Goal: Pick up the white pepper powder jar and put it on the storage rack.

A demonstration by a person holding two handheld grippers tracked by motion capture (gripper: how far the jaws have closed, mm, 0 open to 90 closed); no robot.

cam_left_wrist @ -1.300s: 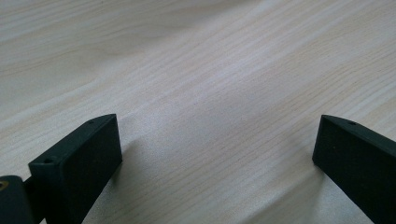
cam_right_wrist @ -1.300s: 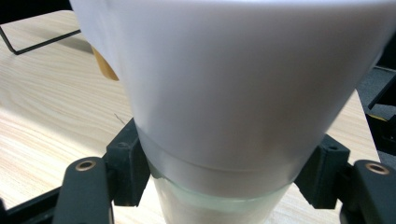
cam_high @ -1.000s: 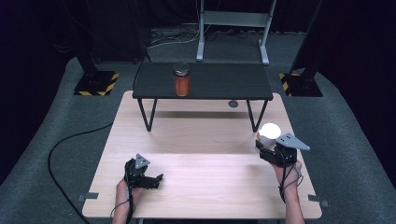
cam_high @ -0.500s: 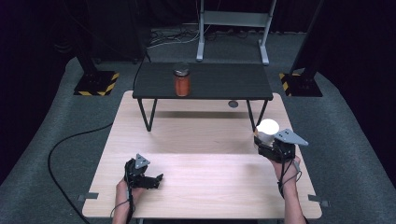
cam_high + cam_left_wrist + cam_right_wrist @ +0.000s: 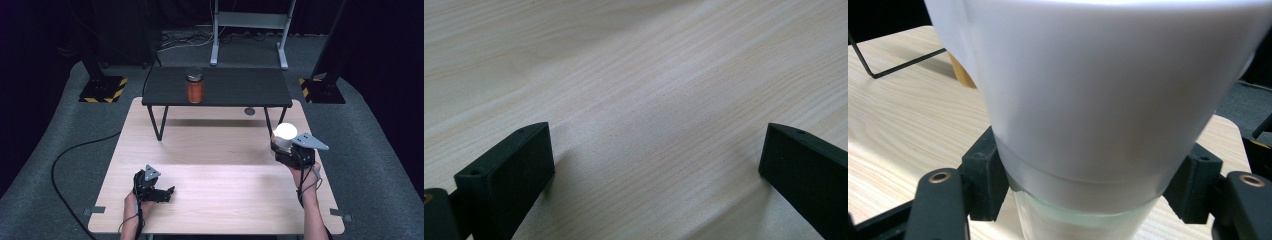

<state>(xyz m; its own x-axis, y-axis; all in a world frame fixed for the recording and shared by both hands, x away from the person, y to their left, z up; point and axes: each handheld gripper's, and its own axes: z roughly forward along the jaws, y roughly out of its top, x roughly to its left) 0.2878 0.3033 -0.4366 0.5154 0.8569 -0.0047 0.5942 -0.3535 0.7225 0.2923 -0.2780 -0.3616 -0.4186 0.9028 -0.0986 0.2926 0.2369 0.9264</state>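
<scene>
From the high view I see my right gripper (image 5: 286,148) at the wooden bench's (image 5: 215,200) right edge, clenched on a white light bulb (image 5: 285,132); my left gripper (image 5: 161,192) rests released. Grey carpet surrounds us. The left gripper view shows bare woodgrain between parted jaws. In the right gripper view, the jaws pinch the bulb's neck (image 5: 1083,200): light, smooth, probably fragile, so I grip gently there.

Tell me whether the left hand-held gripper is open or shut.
Open. In the left gripper view, the left hand-held gripper has its two black jaws standing far apart, with bare wooden table between them and nothing gripped.
</scene>
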